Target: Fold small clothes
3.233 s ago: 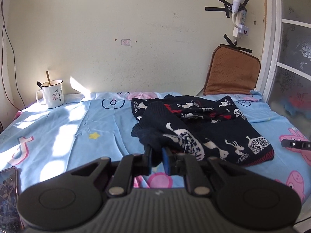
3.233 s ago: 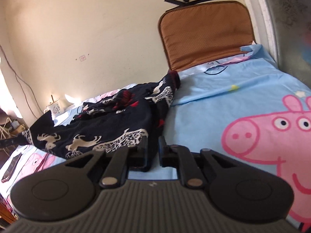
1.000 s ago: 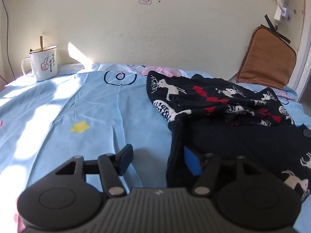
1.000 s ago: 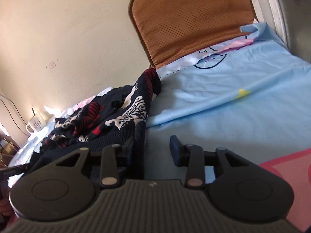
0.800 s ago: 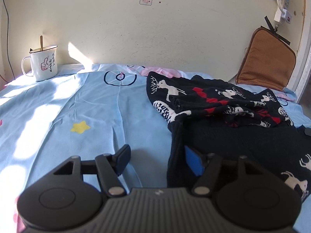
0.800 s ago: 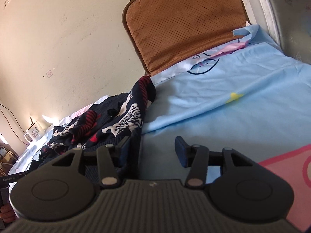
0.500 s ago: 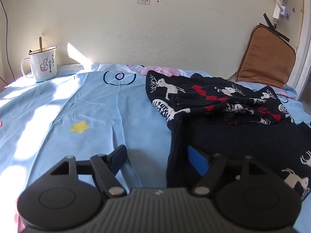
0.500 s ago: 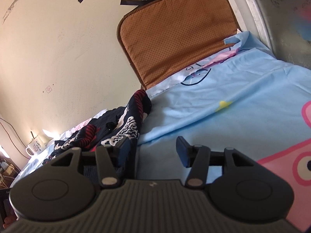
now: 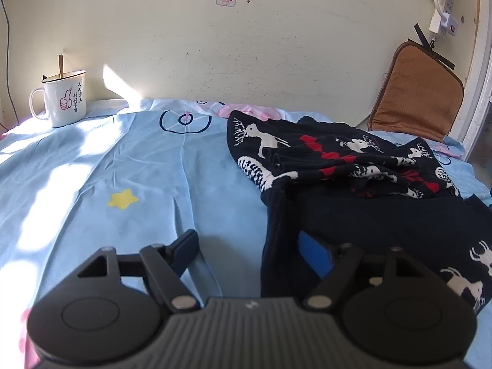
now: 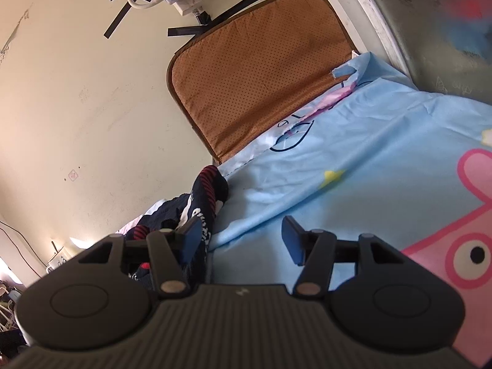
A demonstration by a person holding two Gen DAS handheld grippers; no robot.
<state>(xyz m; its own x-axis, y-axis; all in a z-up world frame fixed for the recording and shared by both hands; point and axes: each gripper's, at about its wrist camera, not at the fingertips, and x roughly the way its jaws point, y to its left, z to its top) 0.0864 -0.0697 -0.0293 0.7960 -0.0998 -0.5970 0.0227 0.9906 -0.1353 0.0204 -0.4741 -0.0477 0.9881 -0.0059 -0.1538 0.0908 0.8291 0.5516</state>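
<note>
- Two claws, both letting go. Left view: left claw (image 9: 249, 247) has just spread wide, sweater (image 9: 353, 178) edge loose between its fingers, lying on the bed (image 9: 123, 169).
- Right view: right claw (image 10: 243, 233) also just opened, gripping nothing; sweater (image 10: 200, 215) beside its left finger. First fold seems laid, top still rumpled.

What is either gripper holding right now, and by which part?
Nothing. Both the left gripper and the right gripper, jaws just opened, stand wide; the dark sweater's edge lies loose between each pair of jaws.

Cream wall (image 9: 276, 46) — sunlit blue bedsheet (image 9: 92, 169).
</note>
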